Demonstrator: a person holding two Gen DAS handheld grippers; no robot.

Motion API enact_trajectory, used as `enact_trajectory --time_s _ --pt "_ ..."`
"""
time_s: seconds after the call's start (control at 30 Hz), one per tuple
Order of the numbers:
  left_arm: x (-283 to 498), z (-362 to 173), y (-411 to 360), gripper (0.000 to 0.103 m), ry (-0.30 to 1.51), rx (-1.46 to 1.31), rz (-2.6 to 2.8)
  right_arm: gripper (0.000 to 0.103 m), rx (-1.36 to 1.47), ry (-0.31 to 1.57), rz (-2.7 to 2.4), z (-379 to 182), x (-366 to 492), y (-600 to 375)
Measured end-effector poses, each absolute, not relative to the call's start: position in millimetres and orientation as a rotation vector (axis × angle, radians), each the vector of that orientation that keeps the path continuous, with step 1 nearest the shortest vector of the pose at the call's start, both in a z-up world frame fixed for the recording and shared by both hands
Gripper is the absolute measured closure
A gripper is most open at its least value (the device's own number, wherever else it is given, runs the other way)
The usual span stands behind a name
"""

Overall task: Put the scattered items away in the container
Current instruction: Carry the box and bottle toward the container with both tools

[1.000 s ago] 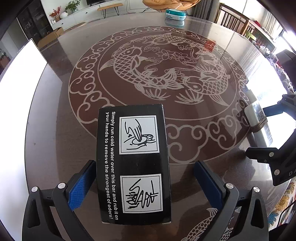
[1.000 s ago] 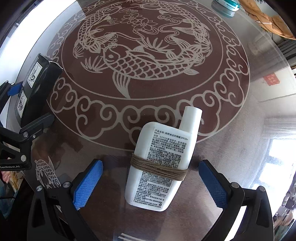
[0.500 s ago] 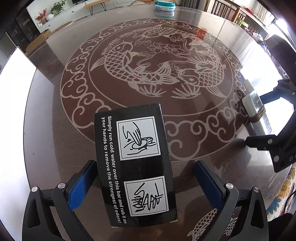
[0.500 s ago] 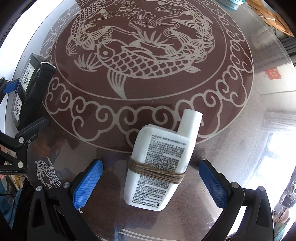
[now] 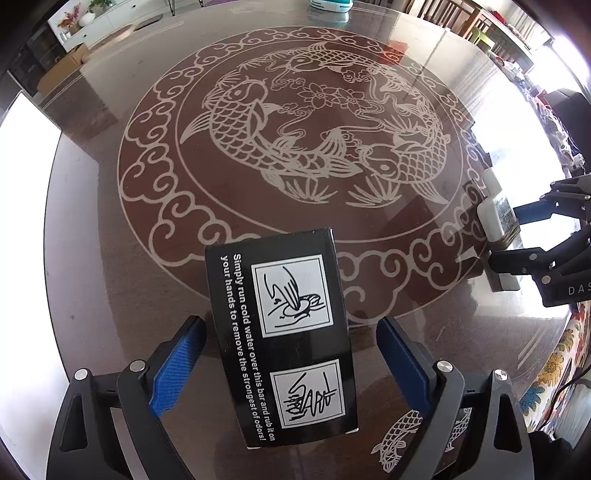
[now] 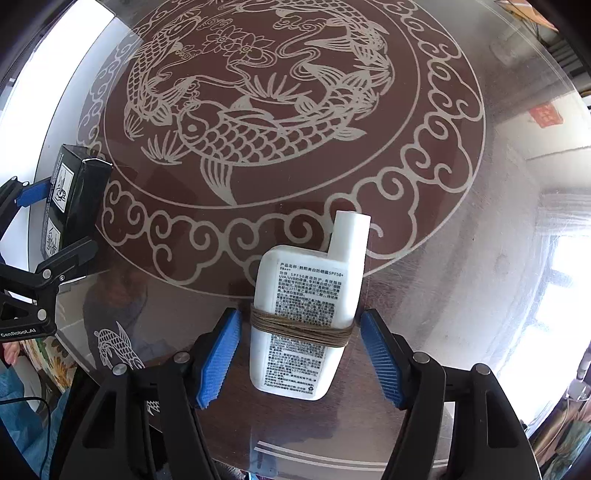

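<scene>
Both pairs of jaws have just been closing in on the things between them, narrower than a second ago; the left gripper (image 5: 291, 365) straddles a flat black cardboard box with white printed instructions (image 5: 284, 332) lying on the round glass-topped table etched with carp (image 5: 258, 147), its blue pads spread and clear of the box's sides; the right gripper (image 6: 299, 354) straddles a white plastic bottle bound with brown twine (image 6: 306, 310), pads just beside the twine, no contact visible; a teal-and-white container (image 5: 328, 3) sits at the far edge.
</scene>
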State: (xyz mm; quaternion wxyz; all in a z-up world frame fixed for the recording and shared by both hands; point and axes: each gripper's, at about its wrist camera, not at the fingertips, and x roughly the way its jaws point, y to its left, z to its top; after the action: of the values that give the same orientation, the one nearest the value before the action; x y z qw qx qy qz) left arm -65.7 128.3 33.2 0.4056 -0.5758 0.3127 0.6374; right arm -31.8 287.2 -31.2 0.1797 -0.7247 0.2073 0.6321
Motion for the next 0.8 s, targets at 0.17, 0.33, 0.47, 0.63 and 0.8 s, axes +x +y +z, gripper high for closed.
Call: enact_trajectory --time_s 0.17,0.33,0.47,0.63,0.8 --pt "-69 38 133 0.041 0.848 -1.429 1.626 0.049 -2.044 0.5 1.788 -23 -34 291" --pt "-83 52 124 0.044 0.776 -1.433 1.664 0.049 -2.022 0.553 1.841 -13 -25 294" --pt "-90 64 120 0.044 0.764 -1.43 1.664 0.049 -2.012 0.557 1.872 2 -27 299" --pt "-96 82 125 0.044 0.732 -1.42 1.656 0.049 -1.988 0.554 1.907 26 -32 308" --pt "-106 100 128 0.044 0.719 -1.404 1.657 0.049 -1.996 0.522 1.912 43 -44 313"
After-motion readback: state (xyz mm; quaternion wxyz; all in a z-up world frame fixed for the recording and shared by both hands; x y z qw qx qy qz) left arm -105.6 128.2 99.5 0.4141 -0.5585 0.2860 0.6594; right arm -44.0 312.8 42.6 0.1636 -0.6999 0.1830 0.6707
